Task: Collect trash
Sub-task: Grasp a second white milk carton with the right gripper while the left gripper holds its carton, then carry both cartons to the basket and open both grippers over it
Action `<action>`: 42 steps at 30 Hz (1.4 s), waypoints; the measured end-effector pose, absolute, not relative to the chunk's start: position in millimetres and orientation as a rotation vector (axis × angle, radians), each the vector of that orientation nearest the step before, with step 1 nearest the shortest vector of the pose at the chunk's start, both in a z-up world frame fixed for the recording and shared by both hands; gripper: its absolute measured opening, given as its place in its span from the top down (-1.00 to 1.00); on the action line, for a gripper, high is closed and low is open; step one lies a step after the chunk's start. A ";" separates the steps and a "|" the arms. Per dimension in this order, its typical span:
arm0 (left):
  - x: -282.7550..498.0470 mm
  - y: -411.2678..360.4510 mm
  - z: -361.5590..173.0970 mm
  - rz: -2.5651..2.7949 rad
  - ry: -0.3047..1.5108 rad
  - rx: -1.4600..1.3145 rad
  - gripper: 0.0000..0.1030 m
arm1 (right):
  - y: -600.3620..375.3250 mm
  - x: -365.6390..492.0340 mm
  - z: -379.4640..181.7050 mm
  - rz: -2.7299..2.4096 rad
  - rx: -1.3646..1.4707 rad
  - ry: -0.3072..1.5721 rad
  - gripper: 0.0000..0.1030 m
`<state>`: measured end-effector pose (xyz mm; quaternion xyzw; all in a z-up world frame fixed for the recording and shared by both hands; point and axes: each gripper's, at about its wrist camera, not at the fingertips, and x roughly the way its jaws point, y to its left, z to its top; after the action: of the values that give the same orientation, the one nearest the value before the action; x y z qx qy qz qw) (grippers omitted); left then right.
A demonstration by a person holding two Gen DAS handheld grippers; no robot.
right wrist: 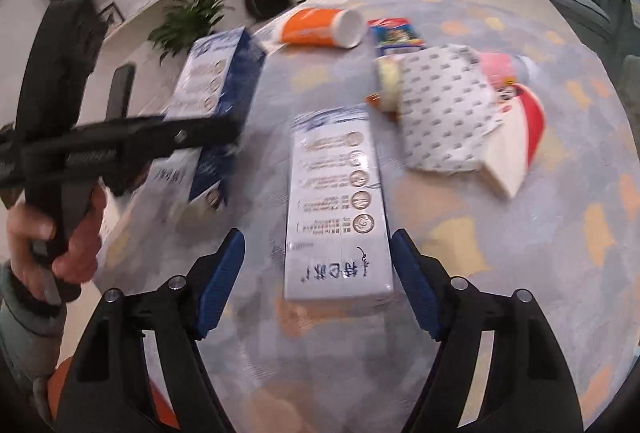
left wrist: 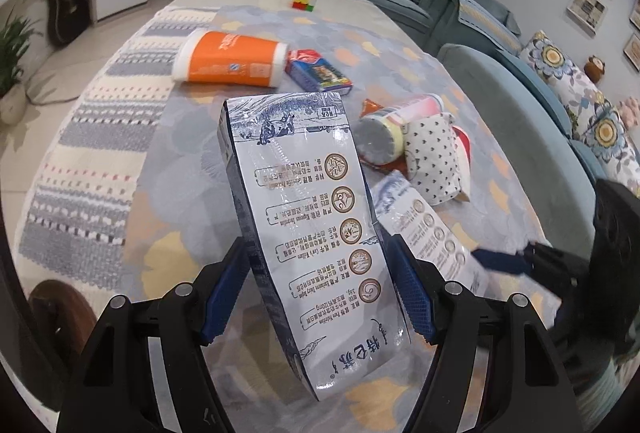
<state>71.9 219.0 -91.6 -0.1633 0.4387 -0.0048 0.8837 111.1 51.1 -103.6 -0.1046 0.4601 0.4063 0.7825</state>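
A: Start at the left gripper (left wrist: 318,285). What has it got?

B: Its blue pads are pressed on both narrow sides of a tall white-and-blue printed cardboard milk carton (left wrist: 304,225), clamped low on the body and lifted off the bench (left wrist: 192,161), tilted a little. The jaws stand about half apart, filled by the carton's width.

A: And the right gripper (right wrist: 318,281)?

B: Jaws spread wide, nothing gripped. A second white-and-blue milk carton (right wrist: 338,209) lies flat on the bench between the pads, with a gap on each side. That carton is my landmark.

A: What lies around it?

B: To its right and slightly beyond, a crumpled white patterned paper bag (right wrist: 444,117) lies over a red-and-white paper cup (right wrist: 520,137). Just beyond it sits a pale capped cylinder (right wrist: 390,81). Further back are an orange-and-white plastic tub on its side (right wrist: 320,29) and a small blue packet (right wrist: 396,35). To its left hangs the held carton, in the person's hand (right wrist: 60,233).

A: How will the lying carton handle?

B: Probably empty, so light, with stiff edges but thin walls that dent. The glossy film looks slippery. I would squeeze across the narrow sides near the middle, gently, so it neither crushes nor swings.
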 end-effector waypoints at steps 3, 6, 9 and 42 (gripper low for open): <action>67.8 225.4 -90.8 0.006 0.920 -0.349 -0.33 | 61.4 113.7 -100.1 0.824 -0.215 0.987 -0.39; 66.6 227.2 -92.0 0.010 0.931 -0.346 -0.33 | 74.0 124.9 -101.5 0.765 -0.211 0.993 -0.38; 68.8 225.0 -98.4 0.003 0.951 -0.341 -0.33 | 85.2 134.6 -112.0 0.681 -0.239 1.031 -0.24; 113.2 -72.3 -21.4 -0.527 0.855 -0.073 -0.33 | -231.1 72.9 -14.4 0.063 0.087 0.682 -0.02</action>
<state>113.2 -72.3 -21.4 -0.0350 0.4095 -0.2525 0.8760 72.9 -231.1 -14.4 0.0424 0.3341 0.0311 0.9411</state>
